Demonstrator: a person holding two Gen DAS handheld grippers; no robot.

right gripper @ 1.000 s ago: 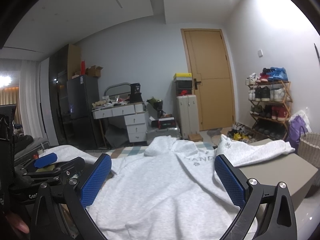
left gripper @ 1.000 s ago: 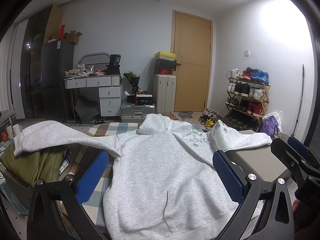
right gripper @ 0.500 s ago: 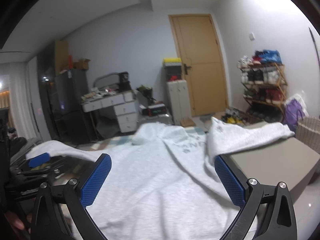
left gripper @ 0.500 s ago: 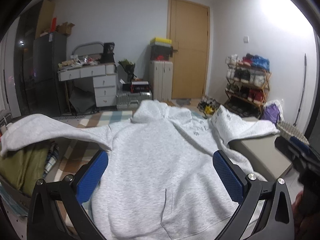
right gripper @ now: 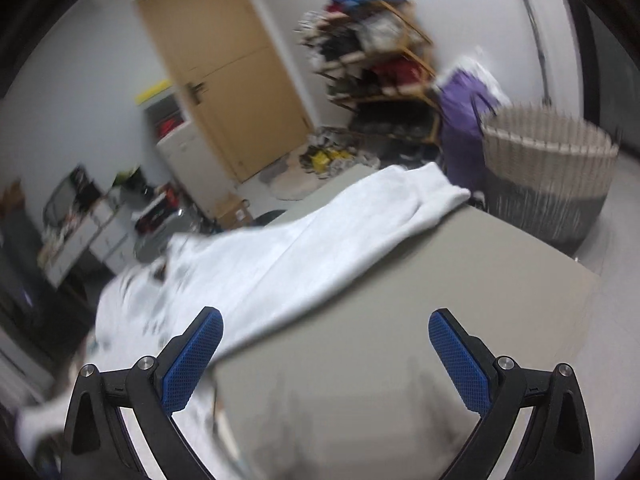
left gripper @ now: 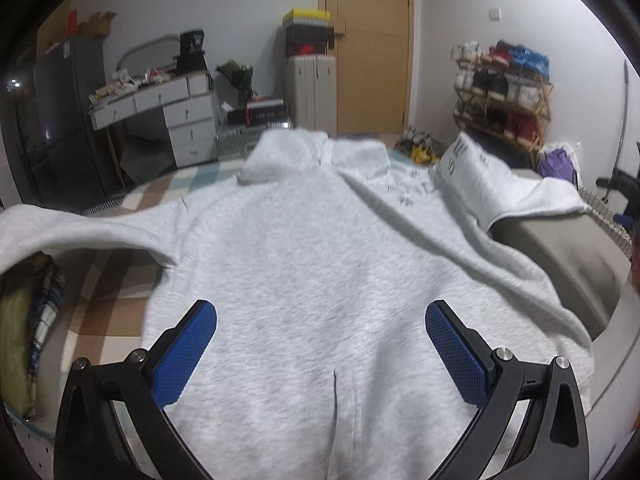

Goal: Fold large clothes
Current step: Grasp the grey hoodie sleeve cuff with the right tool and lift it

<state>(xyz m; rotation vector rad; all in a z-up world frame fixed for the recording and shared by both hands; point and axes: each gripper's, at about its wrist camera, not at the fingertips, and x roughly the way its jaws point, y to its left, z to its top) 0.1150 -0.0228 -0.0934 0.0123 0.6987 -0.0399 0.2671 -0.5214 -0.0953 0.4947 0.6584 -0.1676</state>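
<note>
A light grey hoodie (left gripper: pixel 304 264) lies spread front-up on the work surface, hood at the far end, one sleeve stretched left, the other stretched right. My left gripper (left gripper: pixel 320 352) is open and empty, low over the hoodie's pocket near the hem. My right gripper (right gripper: pixel 326 360) is open and empty, above the grey tabletop (right gripper: pixel 440 300), with the hoodie's right sleeve (right gripper: pixel 320 248) lying just ahead of its left finger. The right wrist view is blurred.
A woven laundry basket (right gripper: pixel 548 172) stands past the table's far right corner. A shoe rack (left gripper: pixel 504 92), a wooden door (left gripper: pixel 368 44), a white drawer desk (left gripper: pixel 160 120) and a dark fridge stand around the room. Folded cloth is piled at the left (left gripper: pixel 24 336).
My left gripper has dropped and moved forward over the hoodie's body. My right gripper has swung right and tilted, now facing the right sleeve and the bare tabletop. Both stay open.
</note>
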